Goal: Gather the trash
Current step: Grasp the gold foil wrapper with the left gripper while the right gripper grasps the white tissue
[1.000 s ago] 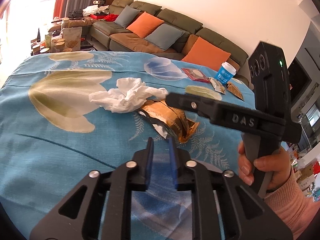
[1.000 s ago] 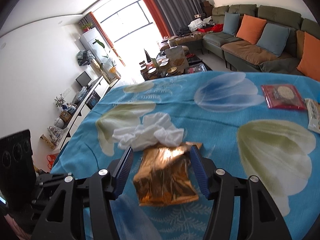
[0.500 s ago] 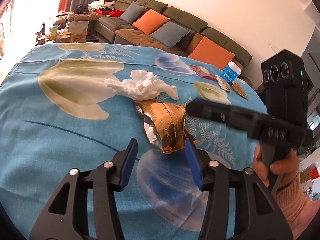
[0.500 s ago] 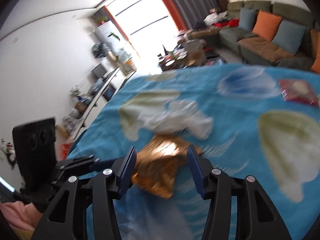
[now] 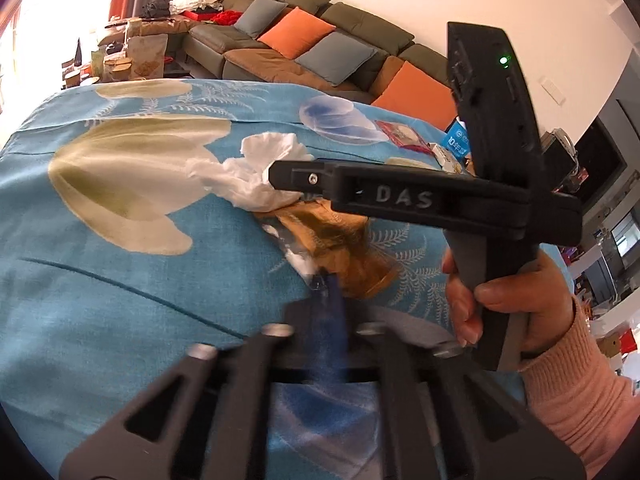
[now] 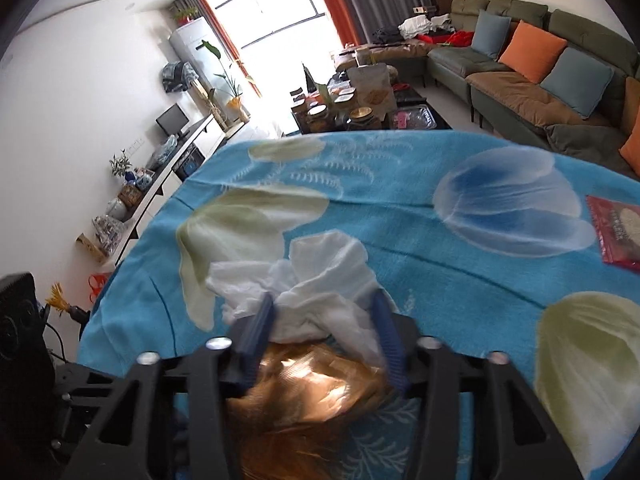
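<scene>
A crumpled gold foil wrapper [image 5: 340, 240] lies on the blue flowered tablecloth [image 5: 120, 280], touching a crumpled white tissue [image 5: 248, 176] beyond it. My left gripper [image 5: 330, 284] is shut, its blue pads pinching the wrapper's near silver edge. My right gripper [image 6: 322, 316] reaches over the wrapper [image 6: 312, 392]. Its jaws are closing, with the tissue [image 6: 320, 280] bunched between the pads. Seen from the left wrist, the right gripper [image 5: 280, 178] comes in from the right, held by a person's hand [image 5: 500, 304].
A red packet [image 6: 616, 232] lies flat at the cloth's far right. Beside it in the left wrist view are a blue and white paper cup [image 5: 458, 140] and small wrappers. A sofa [image 5: 320, 40] with cushions and a cluttered low table stand beyond the table.
My left gripper's jaws opened around the gold wrapper, then closed on its near edge. My right gripper moved forward off the wrapper to the tissue, and its jaws narrowed.
</scene>
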`<action>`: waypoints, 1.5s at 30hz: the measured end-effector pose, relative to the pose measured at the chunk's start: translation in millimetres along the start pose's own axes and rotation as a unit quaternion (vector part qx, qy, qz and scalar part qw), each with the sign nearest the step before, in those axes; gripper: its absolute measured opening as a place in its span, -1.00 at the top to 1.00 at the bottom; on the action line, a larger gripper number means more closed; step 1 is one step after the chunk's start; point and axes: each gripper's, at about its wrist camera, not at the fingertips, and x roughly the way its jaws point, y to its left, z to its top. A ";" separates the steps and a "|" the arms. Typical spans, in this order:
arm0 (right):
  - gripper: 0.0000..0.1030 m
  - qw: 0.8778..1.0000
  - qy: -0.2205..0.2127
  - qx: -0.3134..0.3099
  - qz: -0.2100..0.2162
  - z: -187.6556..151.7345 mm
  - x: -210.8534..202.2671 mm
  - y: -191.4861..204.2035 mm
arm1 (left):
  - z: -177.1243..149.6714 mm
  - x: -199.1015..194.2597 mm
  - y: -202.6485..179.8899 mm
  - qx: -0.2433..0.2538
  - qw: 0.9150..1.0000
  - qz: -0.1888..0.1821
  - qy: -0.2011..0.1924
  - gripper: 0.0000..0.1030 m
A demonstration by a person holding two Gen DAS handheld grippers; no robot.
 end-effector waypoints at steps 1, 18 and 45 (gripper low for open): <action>0.45 1.000 -0.002 0.002 0.000 -1.0 -0.9 -1.2 | -0.7 -0.7 1.2 -0.002 1.000 -0.003 -0.001 0.99; 0.83 0.993 -0.097 0.070 0.022 -15.6 -66.9 -30.6 | 3.2 5.0 -7.8 0.003 1.000 -0.013 0.002 0.17; 0.86 0.991 -0.093 0.067 0.067 -43.6 -67.4 -13.1 | -4.9 -41.2 -2.0 0.012 0.999 0.004 -0.043 0.97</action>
